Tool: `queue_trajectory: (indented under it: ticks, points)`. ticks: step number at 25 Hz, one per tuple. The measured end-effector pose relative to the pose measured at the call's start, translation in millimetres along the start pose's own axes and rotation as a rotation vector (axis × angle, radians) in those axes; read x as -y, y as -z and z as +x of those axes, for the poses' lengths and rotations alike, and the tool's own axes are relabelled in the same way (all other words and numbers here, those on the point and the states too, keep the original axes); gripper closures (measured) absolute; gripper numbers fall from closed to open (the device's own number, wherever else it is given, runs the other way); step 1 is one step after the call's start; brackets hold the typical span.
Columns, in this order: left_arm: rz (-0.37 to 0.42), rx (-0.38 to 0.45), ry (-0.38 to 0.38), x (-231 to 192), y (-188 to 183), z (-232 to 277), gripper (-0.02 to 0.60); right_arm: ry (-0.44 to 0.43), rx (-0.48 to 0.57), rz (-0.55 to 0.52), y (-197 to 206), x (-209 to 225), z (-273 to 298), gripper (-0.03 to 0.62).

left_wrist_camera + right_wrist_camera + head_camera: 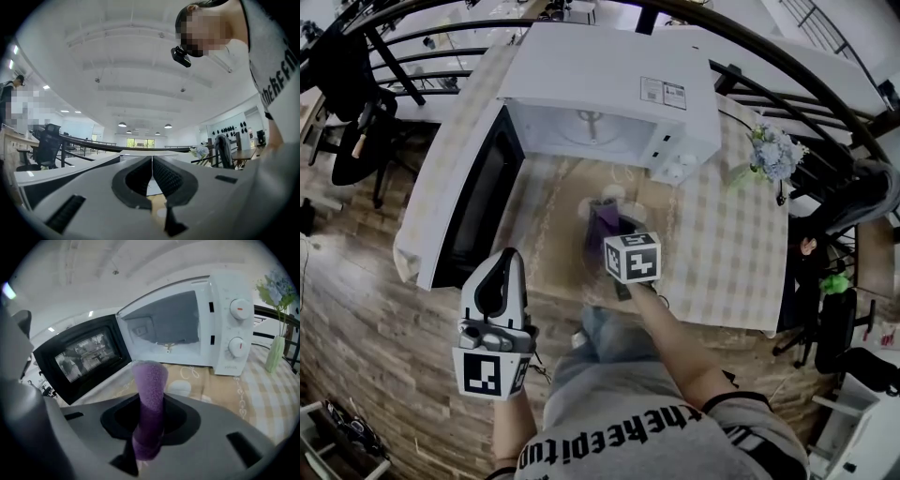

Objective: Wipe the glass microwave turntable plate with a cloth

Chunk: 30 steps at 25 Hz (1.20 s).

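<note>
Glass turntable plate (592,128) seems to lie on the floor of the open microwave (609,80), though clear glass is hard for me to make out. I judge it heavy, stiff, slick and breakable, so I'd take it by the rim. My right gripper (151,413) pinches the purple cloth (149,376); my left gripper (152,171) has its jaws pressed together, empty

Ceiling lamps (122,124) are glowing, lighting the room evenly; fisheye is bending the edges into dark corners, and blur is smearing the cloth (605,217) in the head view.
</note>
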<state>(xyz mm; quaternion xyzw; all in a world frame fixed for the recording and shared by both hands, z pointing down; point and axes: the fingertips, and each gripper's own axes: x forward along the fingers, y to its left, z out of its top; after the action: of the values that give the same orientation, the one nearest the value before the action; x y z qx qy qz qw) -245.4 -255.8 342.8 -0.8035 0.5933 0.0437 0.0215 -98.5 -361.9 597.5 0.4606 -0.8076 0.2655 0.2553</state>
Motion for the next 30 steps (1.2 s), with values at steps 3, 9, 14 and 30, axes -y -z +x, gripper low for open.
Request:
queue_trajectory:
  ticks: [3,9,14,30]
  points:
    - [0.001,-0.019,-0.016,-5.6,5.2,0.6,0.571,0.037,-0.027,-0.022,-0.6,-0.4,17.9,0.491]
    - [-0.003,-0.041,-0.036,-13.1,11.9,1.7,0.571,0.062,-0.114,-0.163,11.1,-6.8,46.5,0.491]
    - [-0.007,-0.039,-0.033,-11.3,12.7,4.8,0.571,0.032,-0.108,-0.148,11.7,-1.5,44.9,0.491]
    - [-0.020,-0.032,0.024,12.6,11.2,14.9,0.571,0.216,-0.105,-0.005,34.0,108.5,-8.4,0.491]
